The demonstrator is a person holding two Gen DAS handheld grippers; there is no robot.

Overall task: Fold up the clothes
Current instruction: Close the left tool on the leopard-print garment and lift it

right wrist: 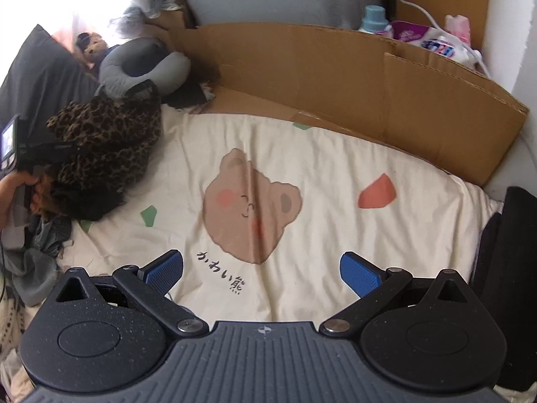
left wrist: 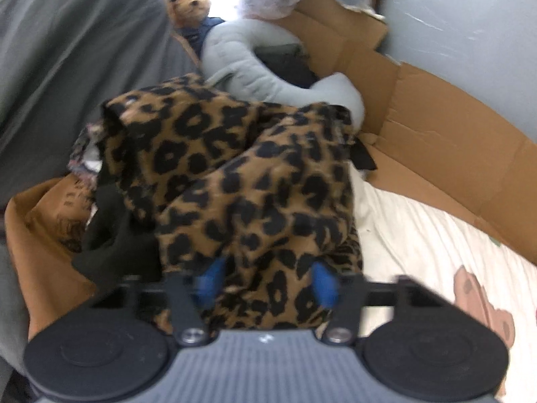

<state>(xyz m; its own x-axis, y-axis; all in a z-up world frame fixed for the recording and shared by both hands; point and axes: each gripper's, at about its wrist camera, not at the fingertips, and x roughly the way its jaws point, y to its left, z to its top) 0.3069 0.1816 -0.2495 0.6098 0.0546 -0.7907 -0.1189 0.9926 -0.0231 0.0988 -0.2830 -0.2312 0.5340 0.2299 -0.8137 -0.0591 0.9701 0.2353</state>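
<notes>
Leopard-print garment (left wrist: 235, 181): bunched heap at bedsheet (right wrist: 335, 168) left edge, no fold visible. Your left gripper (left wrist: 265, 280): jaws apart, cloth between, grip unclear. Your right gripper (right wrist: 261, 270): jaws wide, empty, over sheet.

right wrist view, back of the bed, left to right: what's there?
Teddy bear → grey neck pillow → cardboard wall → blue-capped bottle → pink bottle. The leopard-print garment lies nearer, below the pillow.

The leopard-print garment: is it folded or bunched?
Bunched: the leopard-print garment lies in a crumpled heap on the bedsheet, no flat folded edges showing.
</notes>
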